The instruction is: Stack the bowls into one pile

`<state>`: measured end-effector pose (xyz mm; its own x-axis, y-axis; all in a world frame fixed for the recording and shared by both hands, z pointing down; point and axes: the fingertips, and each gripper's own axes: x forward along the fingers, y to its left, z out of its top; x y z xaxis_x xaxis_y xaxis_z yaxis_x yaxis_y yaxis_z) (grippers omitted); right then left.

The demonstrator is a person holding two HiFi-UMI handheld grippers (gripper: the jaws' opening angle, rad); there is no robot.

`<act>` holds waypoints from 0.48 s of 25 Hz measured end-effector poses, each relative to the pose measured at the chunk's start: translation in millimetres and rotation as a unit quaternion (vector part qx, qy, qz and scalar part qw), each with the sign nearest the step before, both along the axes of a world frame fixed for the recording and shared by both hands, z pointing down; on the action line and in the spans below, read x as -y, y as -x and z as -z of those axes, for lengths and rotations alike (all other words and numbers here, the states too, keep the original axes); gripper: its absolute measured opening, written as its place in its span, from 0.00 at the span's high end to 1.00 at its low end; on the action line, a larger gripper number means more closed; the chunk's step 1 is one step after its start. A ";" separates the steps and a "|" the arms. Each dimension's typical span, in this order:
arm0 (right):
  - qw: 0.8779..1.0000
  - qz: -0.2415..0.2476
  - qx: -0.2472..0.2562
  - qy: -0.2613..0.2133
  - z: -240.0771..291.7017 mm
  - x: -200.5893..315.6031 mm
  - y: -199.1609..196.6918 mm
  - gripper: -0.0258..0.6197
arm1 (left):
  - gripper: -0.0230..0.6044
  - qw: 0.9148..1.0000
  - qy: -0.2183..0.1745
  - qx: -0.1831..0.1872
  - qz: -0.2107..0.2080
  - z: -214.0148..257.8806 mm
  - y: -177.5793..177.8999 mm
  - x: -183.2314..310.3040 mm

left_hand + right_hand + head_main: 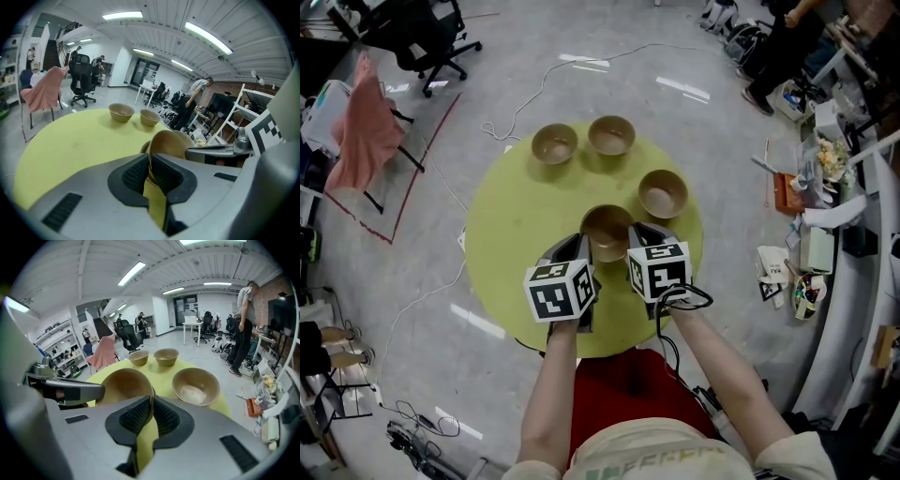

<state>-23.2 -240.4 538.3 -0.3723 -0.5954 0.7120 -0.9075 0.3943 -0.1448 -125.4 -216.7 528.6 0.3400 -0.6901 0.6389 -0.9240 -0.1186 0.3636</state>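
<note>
Kind of place: an open-plan office with a lab or workshop side.
Floor: bare grey concrete floor [609, 89] with loose cables [546, 80] trailing over it.
Seating: black swivel chairs [80, 77] on castors.
Back of room: white desks [194, 326] in rows, with more chairs around them.
Ceiling: ribbed panels with long strip lights [123, 15].
Storage: open shelves [58, 350] filled with small items.
Walls: a stretch of brick wall [276, 291] with a dark screen [283, 310] on it.
Edge of room: a long worktop [862, 244] crowded with boxes and papers.
People: a person [243, 329] stands by the desks.
Centre: a round yellow-green counter [502, 244] on the open floor.
</note>
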 end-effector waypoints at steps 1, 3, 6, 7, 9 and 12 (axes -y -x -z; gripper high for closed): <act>1.000 0.000 0.000 0.002 -0.9 -0.3 0.1 0.90 | 0.91 1.000 0.002 0.001 0.000 -0.5 0.1 -0.3; 1.000 0.000 -0.002 0.004 -2.5 0.1 2.8 0.90 | 0.91 1.000 0.005 0.003 0.000 -2.1 2.8 0.3; 1.000 0.003 -0.007 0.005 -6.1 -1.8 6.6 0.90 | 0.91 1.000 0.008 0.003 0.000 -6.1 6.3 -0.8; 1.000 0.003 -0.010 0.006 -7.2 -2.8 7.1 0.90 | 0.91 1.000 0.009 0.003 0.000 -7.2 6.8 -1.5; 1.000 0.003 -0.015 0.005 -8.2 -3.7 7.9 0.90 | 0.91 1.000 0.011 0.005 -0.001 -8.6 7.7 -2.4; 1.000 0.004 -0.019 0.000 -7.8 -2.4 8.9 0.90 | 0.90 1.000 0.012 0.010 -0.002 -9.2 8.3 -1.7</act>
